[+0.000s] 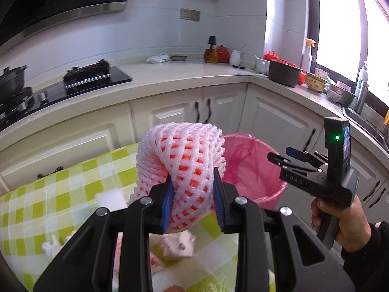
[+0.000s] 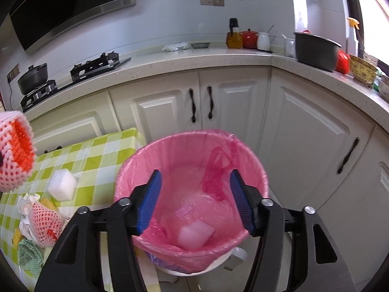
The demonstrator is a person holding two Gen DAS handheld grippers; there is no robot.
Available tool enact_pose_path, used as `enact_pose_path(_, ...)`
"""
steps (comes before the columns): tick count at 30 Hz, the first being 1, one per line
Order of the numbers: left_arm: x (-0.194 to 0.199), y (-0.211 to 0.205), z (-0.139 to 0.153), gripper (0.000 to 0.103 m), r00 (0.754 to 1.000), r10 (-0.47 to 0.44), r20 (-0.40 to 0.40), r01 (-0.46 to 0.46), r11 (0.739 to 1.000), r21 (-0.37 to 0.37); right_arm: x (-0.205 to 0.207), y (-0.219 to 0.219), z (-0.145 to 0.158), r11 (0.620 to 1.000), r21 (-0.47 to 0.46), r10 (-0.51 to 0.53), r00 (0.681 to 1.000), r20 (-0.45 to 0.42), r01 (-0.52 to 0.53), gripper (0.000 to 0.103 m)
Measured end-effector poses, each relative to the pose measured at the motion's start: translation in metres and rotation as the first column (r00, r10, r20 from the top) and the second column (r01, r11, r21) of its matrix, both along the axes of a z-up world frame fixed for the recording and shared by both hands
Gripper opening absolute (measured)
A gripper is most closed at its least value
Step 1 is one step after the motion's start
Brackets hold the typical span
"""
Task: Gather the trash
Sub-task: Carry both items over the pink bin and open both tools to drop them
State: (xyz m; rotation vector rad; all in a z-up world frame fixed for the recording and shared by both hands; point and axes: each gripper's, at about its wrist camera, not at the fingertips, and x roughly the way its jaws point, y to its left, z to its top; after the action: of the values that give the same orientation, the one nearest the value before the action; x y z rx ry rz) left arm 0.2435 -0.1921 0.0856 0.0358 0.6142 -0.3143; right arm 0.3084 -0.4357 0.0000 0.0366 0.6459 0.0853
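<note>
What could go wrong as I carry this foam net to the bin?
The left tool pinches only the lower end of the foam net; the springy bulk above could slip out. The right tool, open, hangs over the bin, so the two may collide. Table trash sits nearby.

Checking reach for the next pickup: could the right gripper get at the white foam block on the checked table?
Probably yes: the right gripper is open and empty over the bin, and the white foam block lies uncovered on the table beside it.

Both wrist views face the counter (image 1: 170,73), sharing the pink bin (image 2: 192,194)
</note>
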Motion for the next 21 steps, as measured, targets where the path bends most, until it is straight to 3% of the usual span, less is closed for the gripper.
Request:
enact_pose_path(8,0.059,-0.063,-0.007,0.034,0.992,-0.122,-0.041,0.121,0.992,-0.048,-0.009,-0.032,0.011,0.998,-0.003,-0.059,0.998,0.028,0.059,0.076)
enact_pose_path(10,0.079,-0.075,-0.011,0.055,0.987,-0.151,-0.056,0.147,0.986,-0.076,-0.009,-0.037,0.013,0.998,-0.001,-0.068,0.997,0.029,0.068,0.078)
enact_pose_path(12,0.096,-0.086,-0.015,0.062,0.985,-0.158,-0.074,0.153,0.986,-0.070,-0.009,-0.041,0.012,0.997,-0.005,-0.074,0.997,0.026,0.074,0.079)
enact_pose_path(13,0.103,-0.089,-0.018,0.074,0.986,-0.146,-0.082,0.142,0.988,-0.056,-0.009,-0.042,0.012,0.997,-0.004,-0.075,0.997,0.024,0.075,0.079)
enact_pose_path(21,0.090,-0.070,-0.020,0.076,0.989,-0.126,-0.077,0.122,0.991,-0.050,-0.014,-0.046,0.006,0.997,0.004,-0.079,0.997,0.012,0.079,0.079)
